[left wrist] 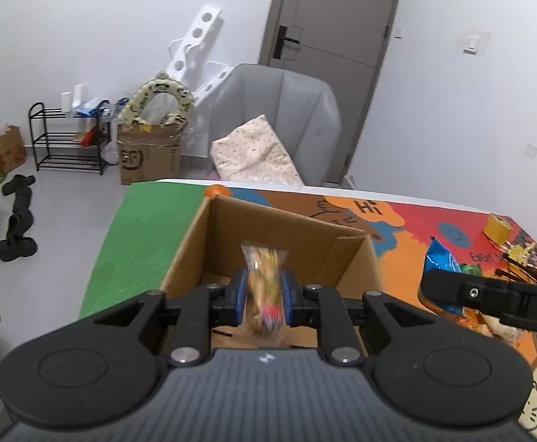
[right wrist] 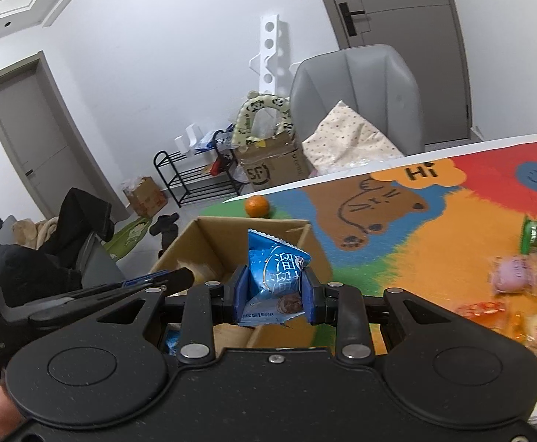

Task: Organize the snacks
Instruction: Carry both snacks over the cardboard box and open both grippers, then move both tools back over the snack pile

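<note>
Snack packets, two, each clamped in its own hand-held gripper above an open cardboard box.

Item one — left hand-held gripper: blue pads closed on a clear-wrapped yellowish snack, blurred, its long axis running away from the camera and slightly upward. It hangs directly over the cardboard box, whose brown floor shows beneath and ahead of the pads. Judged the nearer of the two to a drop: the box cavity lies straight below.

Item two — right hand-held gripper: pads closed on a blue snack packet, held upright, crimped top edge pointing up and away. The same cardboard box sits ahead and to the left of this packet, with the packet over the box's right wall rather than its middle; a shift leftward looks needed before release.

Beyond the box, on the printed worktop: an orange just past the far wall. Loose snacks remain at the right, well apart from the box.
</note>
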Action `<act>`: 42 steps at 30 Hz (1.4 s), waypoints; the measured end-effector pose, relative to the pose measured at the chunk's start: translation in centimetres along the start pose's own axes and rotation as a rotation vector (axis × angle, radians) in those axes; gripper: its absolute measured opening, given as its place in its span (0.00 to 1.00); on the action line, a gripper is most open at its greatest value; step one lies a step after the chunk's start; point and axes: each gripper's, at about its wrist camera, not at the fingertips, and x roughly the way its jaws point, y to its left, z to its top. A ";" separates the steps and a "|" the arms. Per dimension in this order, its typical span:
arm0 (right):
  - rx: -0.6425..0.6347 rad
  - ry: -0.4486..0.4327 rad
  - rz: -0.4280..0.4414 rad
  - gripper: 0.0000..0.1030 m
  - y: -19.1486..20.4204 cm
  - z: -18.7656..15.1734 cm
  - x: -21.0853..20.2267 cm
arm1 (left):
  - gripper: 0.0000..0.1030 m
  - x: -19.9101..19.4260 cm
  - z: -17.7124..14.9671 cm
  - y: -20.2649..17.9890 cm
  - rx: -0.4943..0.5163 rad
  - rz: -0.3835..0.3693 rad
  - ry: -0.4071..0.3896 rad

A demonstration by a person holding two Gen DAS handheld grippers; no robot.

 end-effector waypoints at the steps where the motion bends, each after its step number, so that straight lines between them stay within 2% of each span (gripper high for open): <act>1: -0.004 0.003 0.003 0.28 0.3 0.1 0.3 | 0.19 -0.1 0.0 0.2 -0.003 0.004 -0.002; 6: -0.016 0.009 0.027 0.28 1.8 0.4 1.1 | 0.20 -0.8 0.0 1.0 -0.021 0.008 0.004; 9: -0.015 0.005 0.040 0.29 2.4 0.6 1.4 | 0.26 -1.4 -0.1 1.7 -0.042 0.015 0.005; 10: -0.015 -0.004 0.060 0.35 2.5 0.6 1.4 | 0.30 -1.6 -0.1 1.9 -0.045 0.017 0.007; 11: -0.017 -0.019 0.067 0.46 2.7 0.6 1.3 | 0.32 -1.7 -0.2 2.0 -0.048 0.021 0.010; 13: -0.030 -0.043 0.068 0.64 2.8 0.5 0.9 | 0.45 -2.0 -0.3 2.1 -0.056 0.028 0.013; 14: -0.036 -0.055 0.068 0.66 2.8 0.4 0.6 | 0.49 -2.1 -0.4 2.2 -0.061 0.030 0.014; 19: -0.022 -0.058 0.044 0.69 1.5 -0.3 -0.7 | 0.83 -2.9 -0.9 1.7 -0.050 0.022 -0.002; 22: 0.010 -0.061 0.012 0.72 -0.1 -0.6 -1.8 | 0.86 -3.1 -1.0 0.9 -0.045 0.032 -0.016; 27: 0.030 -0.089 -0.055 0.80 -2.2 -1.4 -4.2 | 0.91 -3.5 -1.1 -0.5 -0.042 0.001 -0.026; 29: 0.043 -0.099 -0.066 0.87 -3.1 -1.8 -5.2 | 0.92 -3.5 -1.3 -1.3 -0.034 -0.002 -0.018; 42: 0.089 -0.110 -0.120 0.93 -7.2 -3.8 -8.6 | 0.94 -3.6 -2.8 -5.5 0.024 -0.049 0.001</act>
